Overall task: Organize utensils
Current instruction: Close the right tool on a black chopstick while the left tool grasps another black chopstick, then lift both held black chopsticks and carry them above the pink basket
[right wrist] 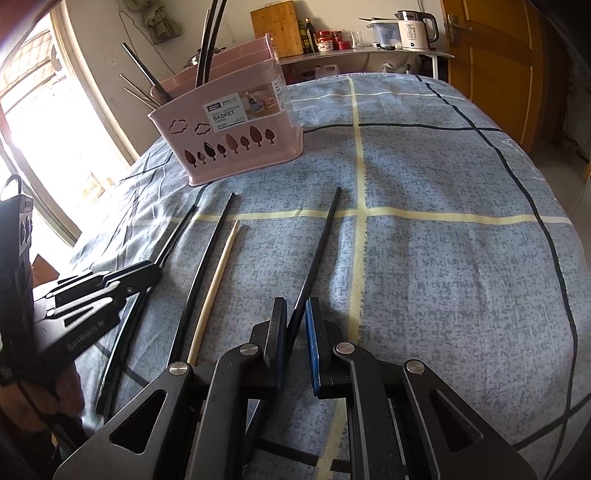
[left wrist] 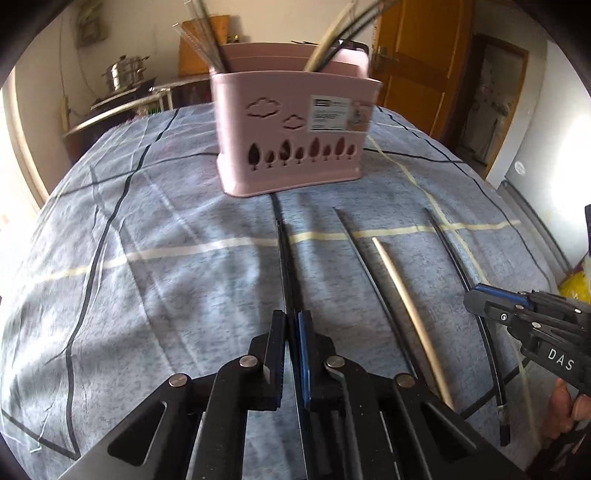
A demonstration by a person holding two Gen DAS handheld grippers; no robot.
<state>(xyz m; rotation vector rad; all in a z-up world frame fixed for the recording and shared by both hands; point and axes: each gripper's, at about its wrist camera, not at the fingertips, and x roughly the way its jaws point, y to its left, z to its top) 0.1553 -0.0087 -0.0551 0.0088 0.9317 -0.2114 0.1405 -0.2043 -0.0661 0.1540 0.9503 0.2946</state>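
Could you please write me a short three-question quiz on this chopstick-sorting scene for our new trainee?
1. True or false: the left gripper is shut on a black chopstick.
2. What colour is the chopstick basket?
   A. pink
   B. green
   C. white
3. Fill in: between two black chopsticks on the tablecloth lies one ____ wooden chopstick.

Key: 1 true; 2 A; 3 pale.

I am working in a home kitchen; a table under a blue checked cloth (right wrist: 443, 177) fills the view; behind it a shelf (right wrist: 369, 55) holds a white kettle (right wrist: 415, 27), sauce bottles (right wrist: 308, 35) and a cutting board (right wrist: 273, 27); a steel pot (left wrist: 123, 72) stands by a wooden door (left wrist: 421, 62).
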